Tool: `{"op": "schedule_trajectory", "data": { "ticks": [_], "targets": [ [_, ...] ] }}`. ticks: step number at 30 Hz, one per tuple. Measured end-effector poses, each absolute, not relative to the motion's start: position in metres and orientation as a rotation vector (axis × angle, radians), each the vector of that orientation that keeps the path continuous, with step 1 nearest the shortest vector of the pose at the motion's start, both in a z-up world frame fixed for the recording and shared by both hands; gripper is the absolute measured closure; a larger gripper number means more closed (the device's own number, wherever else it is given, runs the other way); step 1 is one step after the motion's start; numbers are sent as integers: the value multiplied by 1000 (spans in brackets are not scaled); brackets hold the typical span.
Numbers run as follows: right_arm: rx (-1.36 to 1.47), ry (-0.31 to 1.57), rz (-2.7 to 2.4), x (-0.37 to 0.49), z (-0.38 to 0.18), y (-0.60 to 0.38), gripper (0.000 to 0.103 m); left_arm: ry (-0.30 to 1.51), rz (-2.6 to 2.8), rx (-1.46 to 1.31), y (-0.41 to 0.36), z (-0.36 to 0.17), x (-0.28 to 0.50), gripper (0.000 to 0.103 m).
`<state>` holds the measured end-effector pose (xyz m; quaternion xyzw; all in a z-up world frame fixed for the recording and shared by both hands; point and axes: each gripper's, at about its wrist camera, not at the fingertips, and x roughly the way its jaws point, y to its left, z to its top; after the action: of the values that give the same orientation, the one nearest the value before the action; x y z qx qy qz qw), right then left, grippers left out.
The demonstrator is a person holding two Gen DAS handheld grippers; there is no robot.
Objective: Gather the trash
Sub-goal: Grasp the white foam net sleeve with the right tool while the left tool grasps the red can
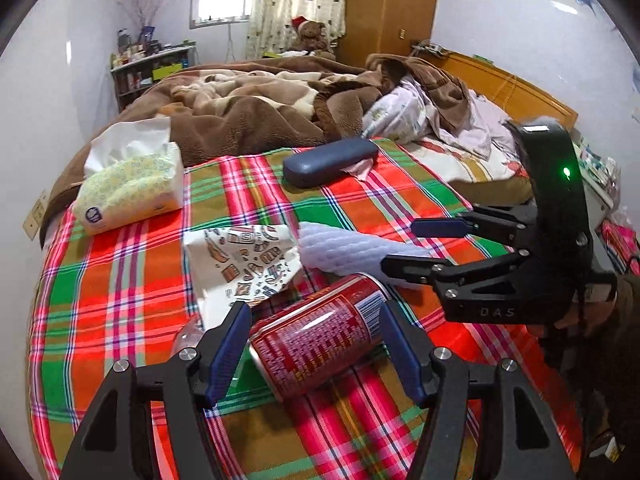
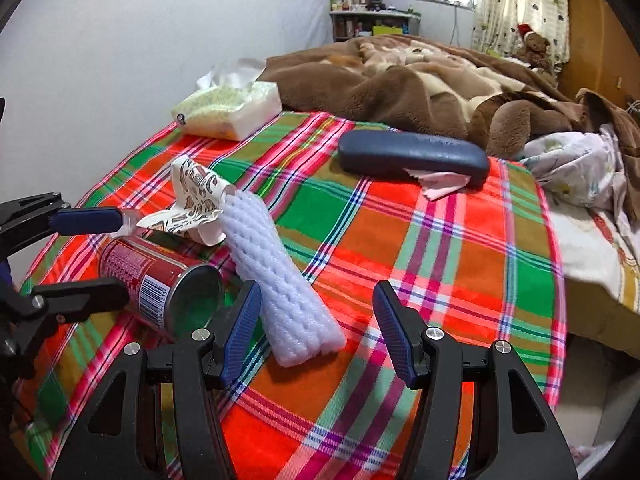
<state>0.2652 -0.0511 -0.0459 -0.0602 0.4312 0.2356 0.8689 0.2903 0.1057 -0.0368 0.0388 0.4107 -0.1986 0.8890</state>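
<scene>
A red drink can lies on its side on the plaid sheet. My left gripper is open, with its blue pads on either side of the can and not pressing on it. From the right wrist view the left gripper straddles the can. A white foam net sleeve lies between the fingers of my open right gripper, nearer the left pad. In the left wrist view the right gripper has its tips around the end of the sleeve. A printed paper wrapper lies crumpled behind the can.
A small clear plastic bottle lies left of the can. A tissue pack and a dark blue glasses case with a pink cloth lie farther back. A rumpled brown blanket covers the rest of the bed.
</scene>
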Motion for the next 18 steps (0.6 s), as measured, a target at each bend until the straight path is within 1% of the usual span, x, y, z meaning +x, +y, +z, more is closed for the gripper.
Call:
{"op": "schedule_trajectory", "data": {
  "ticks": [2,3,5,8,11,18],
  "targets": [
    [-130,920,511,265,-49,-48,43,863,-413,84,103,-40,293,37],
    [-134,924,515,266,-50,-48,45,865,-415,90,101,-41,294,37],
    [-116,932,535,266,-51,-49,66,871,-430,102,98,-44,295,36],
    [-79,945,553,266,-51,-53,74,894,-435,111,94,-49,297,36],
    [-61,939,536,263,-48,-59,76,910,-449,128,87,-54,294,36],
    [2,930,469,258,-45,-79,77,942,-444,130,73,-63,297,36]
  ]
}}
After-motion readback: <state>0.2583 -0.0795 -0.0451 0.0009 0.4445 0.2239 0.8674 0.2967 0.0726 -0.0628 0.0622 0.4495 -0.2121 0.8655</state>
